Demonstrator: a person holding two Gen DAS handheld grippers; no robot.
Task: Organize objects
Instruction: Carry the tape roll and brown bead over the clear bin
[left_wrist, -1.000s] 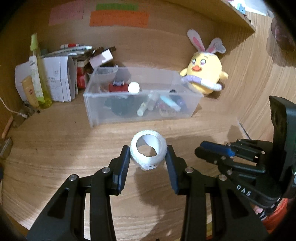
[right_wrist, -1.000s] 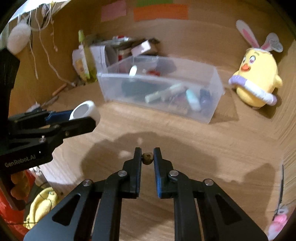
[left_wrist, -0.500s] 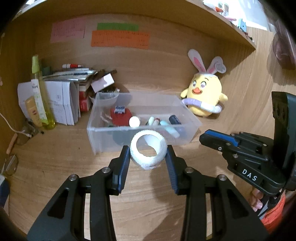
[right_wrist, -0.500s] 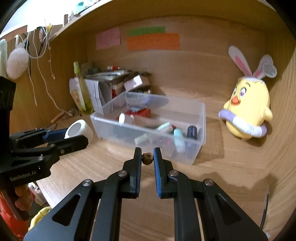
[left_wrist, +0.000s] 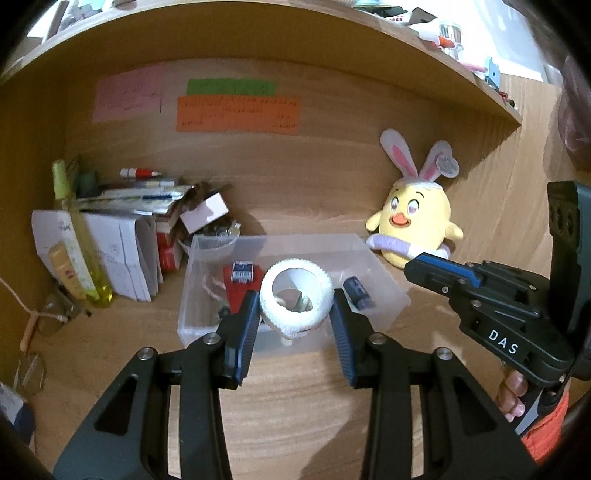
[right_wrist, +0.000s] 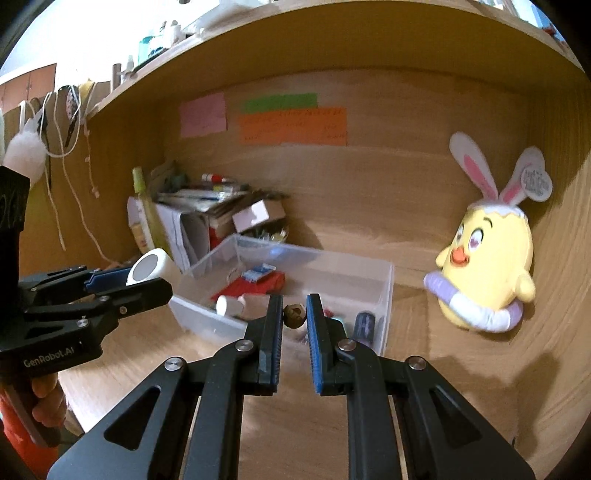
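Note:
My left gripper (left_wrist: 294, 310) is shut on a white roll of tape (left_wrist: 295, 302), held in the air in front of a clear plastic bin (left_wrist: 388, 291). The bin holds a red item, a dark battery (left_wrist: 356, 293) and other small things. From the right wrist view the same roll (right_wrist: 149, 267) shows at the left, in the left gripper's fingers (right_wrist: 110, 295). My right gripper (right_wrist: 294, 315) is shut on a small brown nut-like object (right_wrist: 294, 315), held above the near wall of the bin (right_wrist: 384, 299).
A yellow chick plush with rabbit ears (left_wrist: 415, 225) leans on the back wall right of the bin. Papers, boxes and a yellow bottle (left_wrist: 79, 240) crowd the left corner. Coloured notes (left_wrist: 236, 114) stick to the wall under a wooden shelf (left_wrist: 406, 59). A hand (right_wrist: 44, 400) grips the left tool.
Both grippers have risen and tilted up with their objects still held. The bin has slid lower in both views, and the shelf has come into sight.

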